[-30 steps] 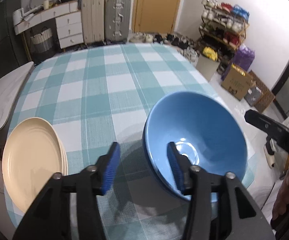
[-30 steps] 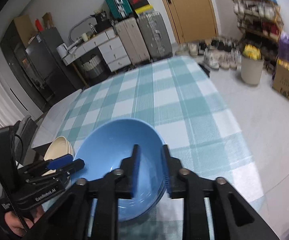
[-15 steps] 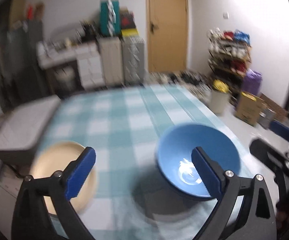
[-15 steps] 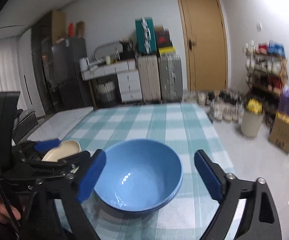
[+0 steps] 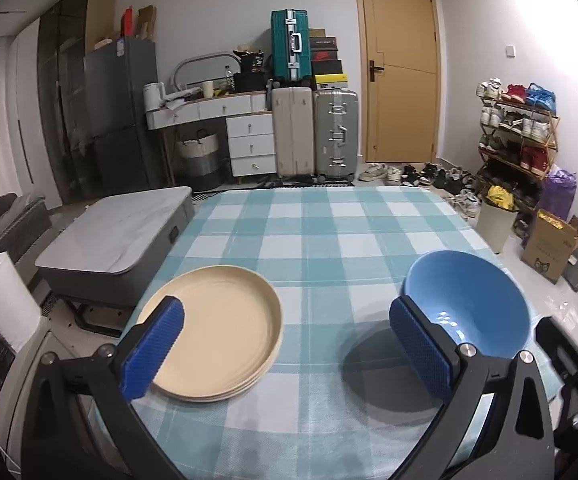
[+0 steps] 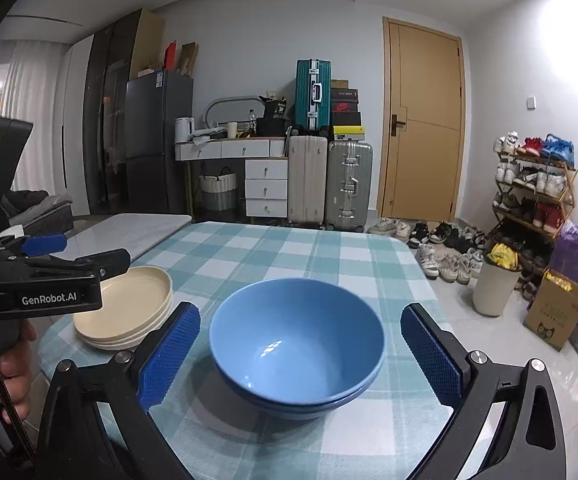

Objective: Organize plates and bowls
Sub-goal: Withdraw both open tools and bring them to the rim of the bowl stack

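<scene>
A stack of blue bowls [image 6: 297, 344] sits near the front right of the checked table; it also shows in the left wrist view [image 5: 469, 300]. A stack of cream plates [image 5: 217, 328] sits at the front left, also seen in the right wrist view [image 6: 129, 308]. My left gripper [image 5: 285, 352] is open and empty, held back above the table's near edge between plates and bowls. My right gripper [image 6: 299, 360] is open and empty, its blue pads [image 6: 169, 356] either side of the bowls but clear of them.
The teal checked tablecloth [image 5: 321, 232] covers the table. A grey low table [image 5: 113, 236] stands to the left. Suitcases [image 5: 313, 132], drawers, a door, a shoe rack [image 5: 517, 132], a bin [image 6: 493, 284] and a cardboard box stand beyond.
Both grippers opened wide and drew back and up from the blue bowls. The right gripper let go of the bowl rim. The bowls now rest on the table.
</scene>
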